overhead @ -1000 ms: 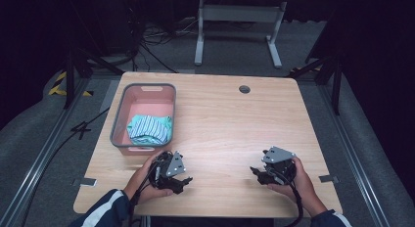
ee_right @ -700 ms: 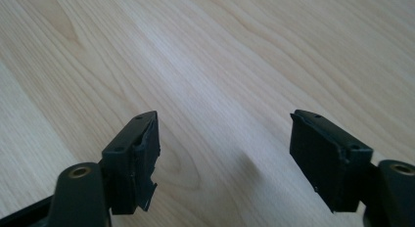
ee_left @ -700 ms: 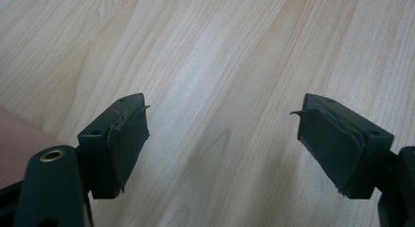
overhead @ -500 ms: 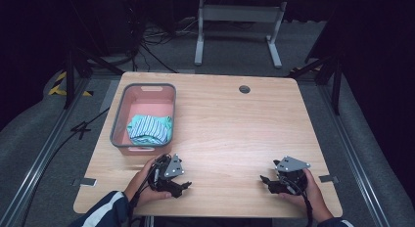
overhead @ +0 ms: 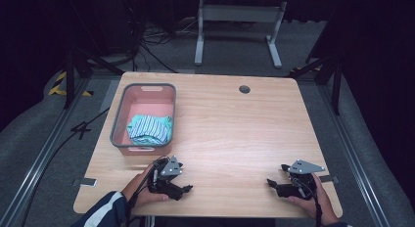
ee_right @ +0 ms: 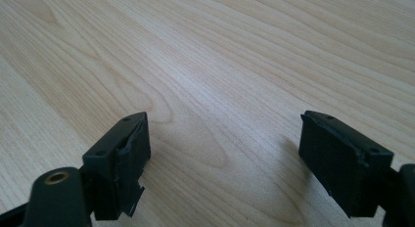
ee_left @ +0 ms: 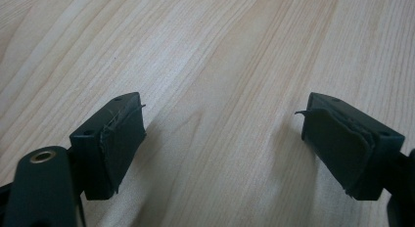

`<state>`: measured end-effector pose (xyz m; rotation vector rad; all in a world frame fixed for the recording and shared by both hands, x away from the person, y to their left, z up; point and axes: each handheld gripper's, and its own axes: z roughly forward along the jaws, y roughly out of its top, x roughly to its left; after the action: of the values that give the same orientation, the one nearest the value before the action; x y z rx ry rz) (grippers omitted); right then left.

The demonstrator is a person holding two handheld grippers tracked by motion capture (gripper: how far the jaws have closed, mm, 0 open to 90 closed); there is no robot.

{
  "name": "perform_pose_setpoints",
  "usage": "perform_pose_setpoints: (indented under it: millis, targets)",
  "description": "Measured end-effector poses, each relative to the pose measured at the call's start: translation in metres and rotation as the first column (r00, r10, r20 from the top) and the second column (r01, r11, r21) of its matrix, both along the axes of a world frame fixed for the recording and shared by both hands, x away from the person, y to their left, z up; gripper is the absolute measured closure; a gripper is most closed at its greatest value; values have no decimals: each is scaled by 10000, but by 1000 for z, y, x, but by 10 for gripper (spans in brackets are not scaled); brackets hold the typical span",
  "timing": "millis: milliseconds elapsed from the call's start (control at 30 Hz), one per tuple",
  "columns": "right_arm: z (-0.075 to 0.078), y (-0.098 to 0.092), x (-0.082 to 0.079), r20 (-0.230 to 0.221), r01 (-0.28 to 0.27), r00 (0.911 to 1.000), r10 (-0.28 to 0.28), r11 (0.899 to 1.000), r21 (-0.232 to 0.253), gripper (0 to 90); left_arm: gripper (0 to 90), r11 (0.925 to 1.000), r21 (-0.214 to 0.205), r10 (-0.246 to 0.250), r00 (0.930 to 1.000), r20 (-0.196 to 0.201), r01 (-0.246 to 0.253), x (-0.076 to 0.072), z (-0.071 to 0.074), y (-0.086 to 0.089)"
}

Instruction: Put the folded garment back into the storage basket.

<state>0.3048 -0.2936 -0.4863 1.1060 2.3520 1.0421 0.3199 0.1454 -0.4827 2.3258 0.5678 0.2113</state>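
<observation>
Cloth (overhead: 150, 128), striped teal and white, sits bundled in the pink bin (overhead: 117, 124), and that is the thing nearest the action right now. Starting close in: the left tongs (overhead: 186, 190) lie low on the bench (overhead: 235, 134) at the near edge, held in the person's left hand (overhead: 142, 188), jaws spread wide with nothing but bare wood grain between them in the left gripper view (ee_left: 222, 134). Over on the other side, the right tongs (overhead: 270, 182) rest near the front right corner, gripped by the right hand (overhead: 313, 200), and they too gape apart over empty wood in the right gripper view (ee_right: 222, 139). Neither one touches anything.

Moving up the bench, the bin stands just beyond the left tongs, at the bench's left side. The cloth is heaped toward the bin's near end, leaving the far end of the pink floor bare. Farther back, a small round cable hole (overhead: 244, 89) marks the bench's far edge, and beyond that a grey frame (overhead: 237, 21) stands on the floor.

Now, handling: that cloth looks light, soft and floppy, so it should drape and sag once lifted. My call is to pinch a raised fold on top of the heap, where a jaw can get under fabric, and lift straight up to clear the bin wall.
</observation>
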Motion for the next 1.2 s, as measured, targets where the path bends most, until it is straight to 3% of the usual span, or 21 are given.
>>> perform_pose_setpoints:
  millis: [1200]
  targets:
    - [0,0,0,4,-24,10000,24,10000,-1,200,121,10000,20,61,9999,-83,-61,3,0,-4]
